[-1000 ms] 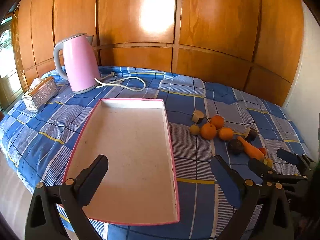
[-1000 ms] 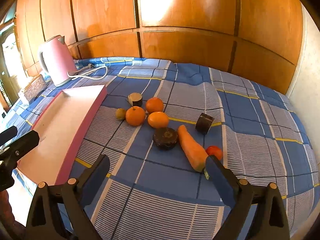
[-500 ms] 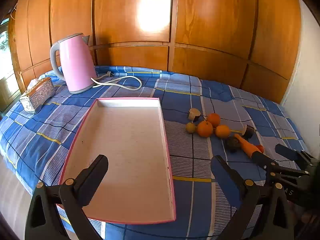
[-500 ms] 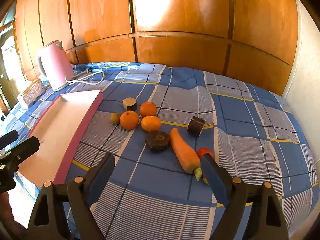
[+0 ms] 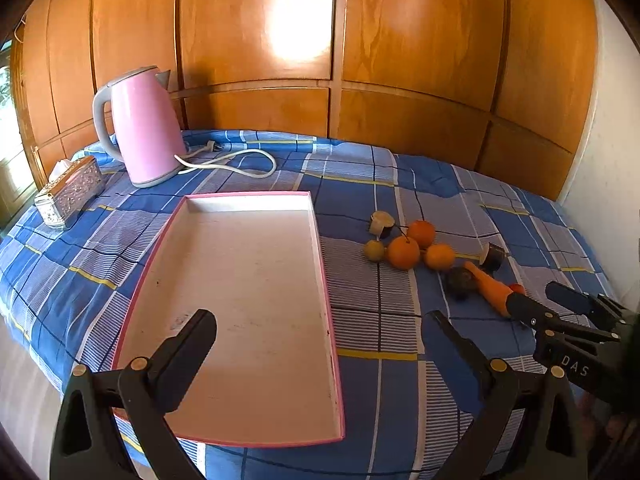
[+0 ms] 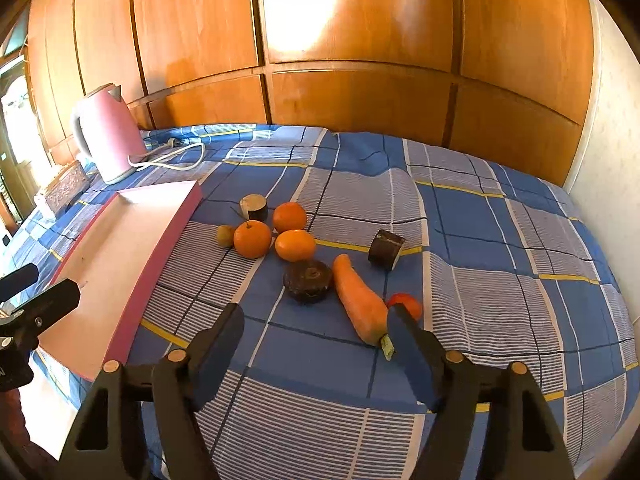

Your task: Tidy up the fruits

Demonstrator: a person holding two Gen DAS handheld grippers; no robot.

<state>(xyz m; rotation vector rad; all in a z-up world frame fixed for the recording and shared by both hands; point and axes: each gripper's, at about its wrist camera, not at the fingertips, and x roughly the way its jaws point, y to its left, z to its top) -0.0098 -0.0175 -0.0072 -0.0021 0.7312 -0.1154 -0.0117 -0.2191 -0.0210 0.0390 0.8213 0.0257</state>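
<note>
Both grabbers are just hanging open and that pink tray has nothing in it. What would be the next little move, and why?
Probably the right gripper should ease forward and down toward the nearest orange. Its jaws are open and empty, the fruit pile lies just ahead of it on the checked cloth, and the pink tray holds nothing. The left gripper hangs open over the tray, farther from the fruit.

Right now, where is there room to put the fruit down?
The pink tray is bare inside. Cloth is also free between the tray's right rim and the oranges, and right of the carrot. The produce cluster around the carrot is crowded; the kettle fills the far-left corner.
</note>
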